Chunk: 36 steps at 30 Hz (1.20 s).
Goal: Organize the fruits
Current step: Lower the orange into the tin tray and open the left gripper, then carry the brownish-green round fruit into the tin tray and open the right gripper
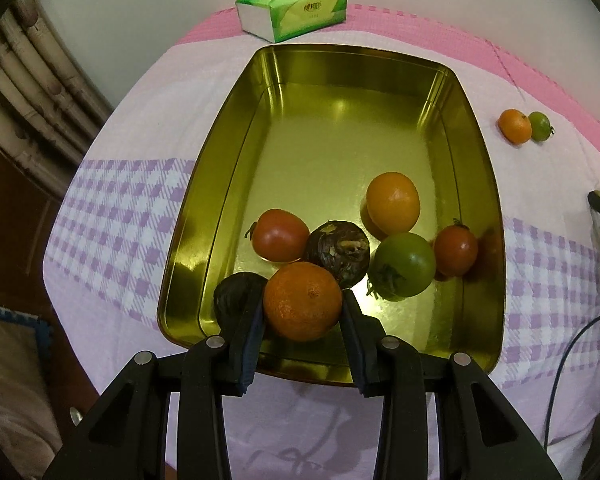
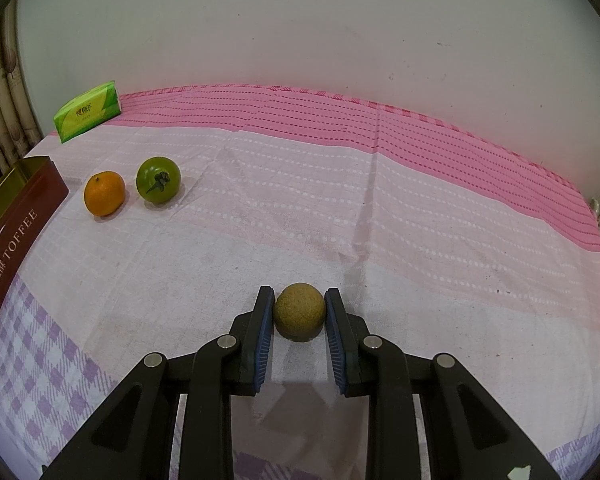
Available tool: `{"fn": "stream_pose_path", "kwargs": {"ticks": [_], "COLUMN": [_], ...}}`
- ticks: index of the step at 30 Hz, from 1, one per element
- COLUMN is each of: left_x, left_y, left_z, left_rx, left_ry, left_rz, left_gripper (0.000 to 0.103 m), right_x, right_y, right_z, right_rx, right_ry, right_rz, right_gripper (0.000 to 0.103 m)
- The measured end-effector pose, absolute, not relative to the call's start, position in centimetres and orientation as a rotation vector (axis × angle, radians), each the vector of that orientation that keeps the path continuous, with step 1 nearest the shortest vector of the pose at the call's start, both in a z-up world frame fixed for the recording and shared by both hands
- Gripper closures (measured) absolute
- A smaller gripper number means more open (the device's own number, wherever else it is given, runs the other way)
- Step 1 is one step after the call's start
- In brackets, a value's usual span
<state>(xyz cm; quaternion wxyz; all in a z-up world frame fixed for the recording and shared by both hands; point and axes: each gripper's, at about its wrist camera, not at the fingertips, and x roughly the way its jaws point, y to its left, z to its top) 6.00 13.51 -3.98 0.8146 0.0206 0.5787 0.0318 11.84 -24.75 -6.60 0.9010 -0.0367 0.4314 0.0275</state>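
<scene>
My left gripper (image 1: 303,300) is shut on a mandarin (image 1: 302,312) at the near end of the gold tin (image 1: 228,160). Inside the tin lie another mandarin (image 1: 393,202), two red tomatoes (image 1: 280,234) (image 1: 455,250), a green tomato (image 1: 405,264) and two dark wrinkled fruits (image 1: 338,252) (image 1: 236,296); my left finger partly hides the nearer dark one. My right gripper (image 2: 299,300) is shut on a small tan round fruit (image 2: 299,314) just over the cloth. A loose mandarin (image 2: 104,193) and a green tomato (image 2: 158,179) sit side by side on the cloth, right of the tin's red side (image 2: 16,232).
A green tissue pack (image 1: 292,12) (image 2: 87,111) lies at the table's far edge by the wall. Pink and lilac checked cloth (image 2: 380,220) covers the table. A dark cable (image 1: 560,360) hangs at the right. A curtain (image 1: 28,72) hangs at the left.
</scene>
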Motion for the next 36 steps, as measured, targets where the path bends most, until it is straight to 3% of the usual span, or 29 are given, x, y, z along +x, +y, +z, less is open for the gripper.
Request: {"fn": "stream_pose_path", "kwargs": {"ticks": [29,36], "left_x": [4.5,3.6], "left_y": [13.5,14.5], "left_z": [-1.3,1.0], "left_rx": [0.096,0.063], "left_ry": [1.110,1.032], "left_rz": [0.108,0.134], "left_gripper": [0.040,0.037], "right_x": [11.9,10.3], "right_y": [-24.1,-20.4], "right_z": [-6.6,-3.5], "right_rx": [-0.117,-0.086], "right_ry": [0.897,0.868], "right_rz": [0.026,0.123], "right_gripper": [0.080,0.080]}}
